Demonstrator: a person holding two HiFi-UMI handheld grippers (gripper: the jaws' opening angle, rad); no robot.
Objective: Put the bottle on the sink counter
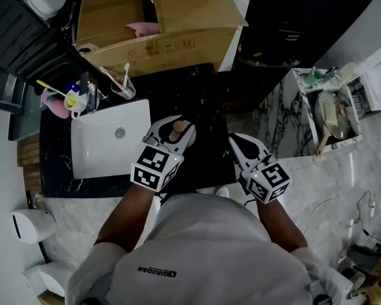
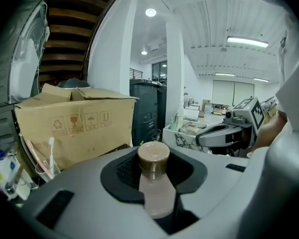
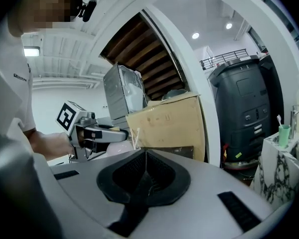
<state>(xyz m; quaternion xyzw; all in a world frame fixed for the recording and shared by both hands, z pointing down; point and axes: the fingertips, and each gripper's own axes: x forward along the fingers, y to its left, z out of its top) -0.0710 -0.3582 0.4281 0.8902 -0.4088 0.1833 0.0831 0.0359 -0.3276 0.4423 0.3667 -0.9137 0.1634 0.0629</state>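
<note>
A pale pink bottle (image 1: 178, 128) with a brown cap (image 2: 153, 158) stands upright between the jaws of my left gripper (image 1: 173, 135), which is shut on its body (image 2: 157, 195). In the head view it hangs over the black sink counter (image 1: 206, 100), just right of the white basin (image 1: 108, 142). My right gripper (image 1: 237, 141) is held to the right, near the counter's right edge. Its jaws (image 3: 145, 176) are shut with nothing between them. Each gripper shows in the other's view, the right gripper (image 2: 224, 133) and the left gripper (image 3: 97, 133).
A large cardboard box (image 1: 159, 18) stands behind the counter. A cup of toothbrushes (image 1: 122, 84) and small bottles (image 1: 73, 99) sit at the basin's back left. A marble-patterned stand (image 1: 305, 116) with clutter is at the right, a black bin (image 3: 244, 106) beyond it.
</note>
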